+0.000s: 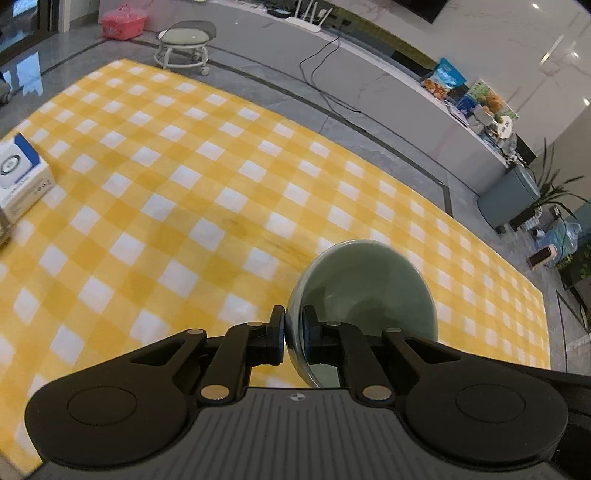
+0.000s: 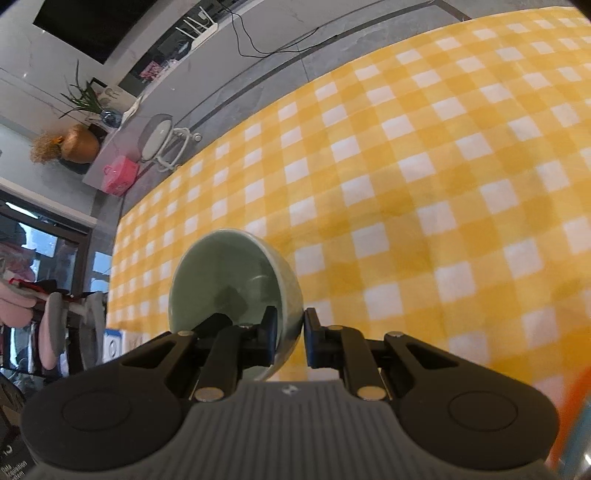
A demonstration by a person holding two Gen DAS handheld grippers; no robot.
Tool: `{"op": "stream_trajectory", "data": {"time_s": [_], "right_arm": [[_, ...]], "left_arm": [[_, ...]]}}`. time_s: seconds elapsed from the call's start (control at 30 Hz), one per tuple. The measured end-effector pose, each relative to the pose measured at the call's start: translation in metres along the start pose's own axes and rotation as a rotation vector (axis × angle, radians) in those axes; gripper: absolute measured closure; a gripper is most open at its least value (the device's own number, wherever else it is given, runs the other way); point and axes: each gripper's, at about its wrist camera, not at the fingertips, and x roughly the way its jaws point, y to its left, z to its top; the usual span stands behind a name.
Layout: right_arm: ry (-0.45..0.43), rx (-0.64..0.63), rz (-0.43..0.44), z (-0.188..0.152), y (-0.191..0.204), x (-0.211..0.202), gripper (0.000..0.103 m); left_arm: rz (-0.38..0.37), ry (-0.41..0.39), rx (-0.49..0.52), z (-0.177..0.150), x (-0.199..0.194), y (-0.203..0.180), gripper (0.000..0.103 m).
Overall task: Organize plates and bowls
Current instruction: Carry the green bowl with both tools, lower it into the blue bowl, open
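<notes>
Bowls in pale green glazed ceramic, one gripped by each handheld gripper, are held above a yellow and white checked cloth point(image 1: 184, 184). In the left wrist view, the black left gripper point(image 1: 293, 332) pinches the near rim of its pale green bowl point(image 1: 365, 280): one finger presses the outside wall, the other sits inside. The bowl is tipped on its side with its hollow facing right and away from the camera. In the right wrist view, the black right gripper point(image 2: 290, 332) pinches the rim of a second pale green bowl point(image 2: 229, 277) the same way, one finger inside and one outside, with the bowl tilted and its opening facing left. A white and blue cardboard box point(image 1: 20, 177) rests on the cloth at the far left of the left view. Beyond the cloth lies grey floor with a small round stool on wheels point(image 1: 186, 42) and a pink plastic case point(image 1: 123, 22)
</notes>
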Motion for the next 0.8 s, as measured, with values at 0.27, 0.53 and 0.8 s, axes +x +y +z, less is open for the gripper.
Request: {"op": "stream_trajectory", "data": {"time_s": [0.27, 0.53, 0.8], "right_arm": [[-0.002, -0.003, 0.055, -0.027, -0.029, -0.078, 0.09], [-0.046, -0.028, 0.051, -0.047, -0.072, -0.163, 0.09], [-0.071, -0.018, -0.019, -0.053, -0.125, -0.219, 0.091]], "left_arm": [[-0.024, -0.007, 0.073, -0.036, -0.055, -0.046, 0.093], [-0.114, 0.017, 0.16, -0.077, -0.088, -0.1, 0.092], [-0.175, 0.098, 0.228, -0.117, -0.076, -0.146, 0.092]]}}
